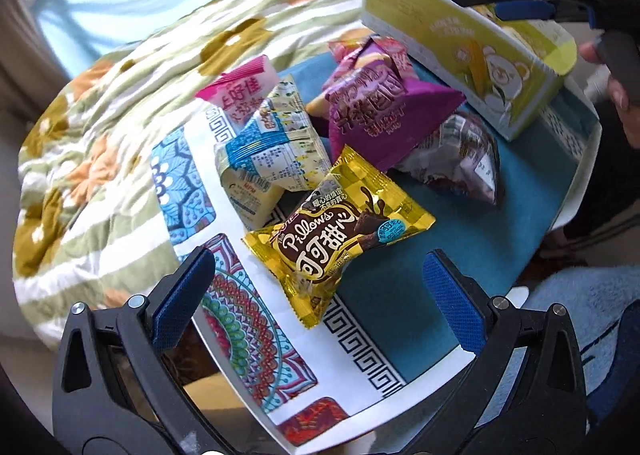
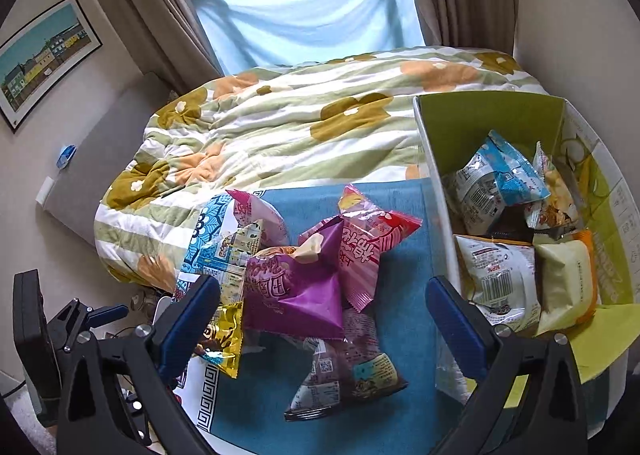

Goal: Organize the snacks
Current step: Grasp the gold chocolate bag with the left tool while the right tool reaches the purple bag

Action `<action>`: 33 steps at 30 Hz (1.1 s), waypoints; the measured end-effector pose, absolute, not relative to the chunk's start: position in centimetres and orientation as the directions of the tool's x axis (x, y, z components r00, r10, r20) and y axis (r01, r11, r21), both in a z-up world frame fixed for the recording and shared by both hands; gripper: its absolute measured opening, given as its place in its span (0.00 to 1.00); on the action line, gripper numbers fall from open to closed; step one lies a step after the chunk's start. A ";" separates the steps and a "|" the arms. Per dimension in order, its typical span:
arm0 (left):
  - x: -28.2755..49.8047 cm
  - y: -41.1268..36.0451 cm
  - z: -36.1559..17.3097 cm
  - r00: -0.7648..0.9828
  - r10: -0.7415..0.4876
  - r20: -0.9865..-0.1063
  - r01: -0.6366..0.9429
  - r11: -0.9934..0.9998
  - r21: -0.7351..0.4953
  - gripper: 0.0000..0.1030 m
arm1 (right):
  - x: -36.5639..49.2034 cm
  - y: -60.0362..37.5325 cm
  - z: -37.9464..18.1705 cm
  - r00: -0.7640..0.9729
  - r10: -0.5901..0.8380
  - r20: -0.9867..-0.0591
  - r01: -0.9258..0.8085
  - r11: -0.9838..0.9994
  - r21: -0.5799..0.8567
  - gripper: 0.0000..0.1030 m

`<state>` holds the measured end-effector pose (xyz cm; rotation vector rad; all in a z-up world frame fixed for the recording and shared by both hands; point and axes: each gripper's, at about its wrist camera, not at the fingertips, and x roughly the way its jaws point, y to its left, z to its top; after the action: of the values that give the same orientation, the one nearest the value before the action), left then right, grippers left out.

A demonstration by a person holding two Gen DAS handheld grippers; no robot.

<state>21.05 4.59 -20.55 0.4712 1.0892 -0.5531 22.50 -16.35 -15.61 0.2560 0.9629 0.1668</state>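
Left claw [image 1: 320,295]: fingers spread wide and empty, poised above the gold packet [image 1: 340,235]. Right claw [image 2: 324,319]: likewise spread wide and empty, above the purple packet [image 2: 296,287]. The snacks lie in a loose pile on the bench [image 1: 400,319], whose top is teal with a white patterned border.

Left-wrist view only: the gold packet's full face, at 6 o'clock of the pile, and the outer printed wall of the green box [image 1: 472,51] at 1 o'clock, with the right claw over it.

Right-wrist view only: the box interior [image 2: 480,127] at 3 o'clock, holding a blue-and-white packet [image 2: 496,183], a white packet [image 2: 500,279], a pale yellow packet [image 2: 564,283] and others; here the gold packet is mostly behind the left-hand finger.

Beyond the bench at 12 o'clock: a bed with a floral quilt [image 2: 280,127], a window with a pale blue curtain [image 2: 316,11], and a framed picture [image 2: 40,63] at 10 o'clock.

A dark transparent packet [image 2: 348,375] is partly under the purple one; its print is illegible.
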 end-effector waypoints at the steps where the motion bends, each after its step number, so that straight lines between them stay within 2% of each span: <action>1: 21.4 4.5 -21.0 0.336 -0.195 -0.921 0.664 0.743 0.085 1.00 | 22.7 -16.1 -15.9 0.559 0.248 -0.791 -0.015 0.957 0.289 1.00; 3: 22.0 4.2 -22.0 0.315 -0.200 -0.928 0.714 0.694 0.093 0.98 | 23.2 -15.7 -16.5 0.550 0.242 -0.800 0.012 0.955 0.297 1.00; 7: 23.2 3.7 -23.8 0.259 -0.215 -0.942 0.772 0.632 0.068 0.84 | 23.7 -15.1 -18.2 0.528 0.214 -0.822 0.068 0.954 0.293 1.00; 14: 24.0 2.3 -25.8 0.194 -0.235 -0.952 0.819 0.574 0.025 0.80 | 25.0 -13.9 -20.0 0.499 0.206 -0.842 0.073 0.958 0.277 1.00; 20: 24.7 2.0 -26.8 0.157 -0.209 -0.965 0.811 0.585 0.005 0.51 | 27.0 -13.1 -21.7 0.462 0.260 -0.848 0.030 0.951 0.308 1.00; 22: 24.9 2.1 -27.0 0.149 -0.206 -0.967 0.809 0.588 -0.001 0.46 | 27.6 -13.1 -22.4 0.445 0.279 -0.851 0.026 0.946 0.323 1.00; 33: 24.7 3.2 -25.6 0.165 -0.213 -0.963 0.767 0.642 -0.010 0.44 | 29.4 -12.8 -24.7 0.371 0.381 -0.847 0.003 0.911 0.412 1.00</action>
<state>24.66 3.20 -25.61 0.5570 1.2142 -0.7511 29.39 -12.81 -24.66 0.3746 1.1726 0.2499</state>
